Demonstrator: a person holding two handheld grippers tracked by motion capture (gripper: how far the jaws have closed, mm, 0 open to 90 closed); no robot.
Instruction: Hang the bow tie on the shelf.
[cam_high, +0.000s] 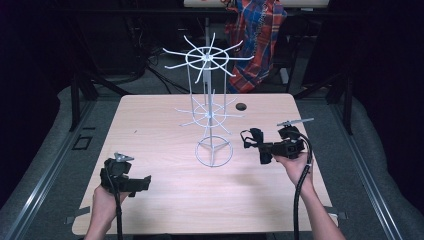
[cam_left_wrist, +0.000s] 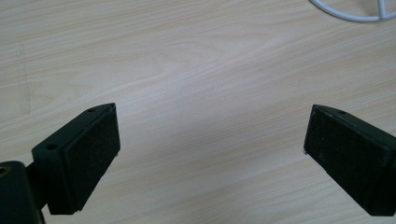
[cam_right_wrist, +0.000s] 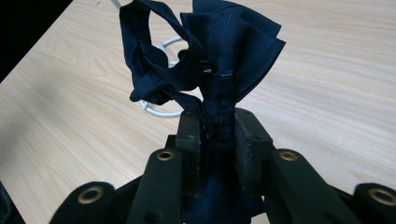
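At 3 o'clock of white wire display rack (cam_high: 212, 112), dark navy bunched fabric piece (cam_right_wrist: 205, 60) was held clamped in right gripper (cam_high: 254, 142), above light wooden table (cam_high: 165, 130). At 7 o'clock, left gripper (cam_left_wrist: 210, 144) was held, jaws spread wide, nothing gripped.

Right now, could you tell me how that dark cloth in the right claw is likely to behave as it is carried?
The dark cloth looks floppy: it bunches in loose folds above the right claw. Probably light, and its open loop could snag on the white wire rack.
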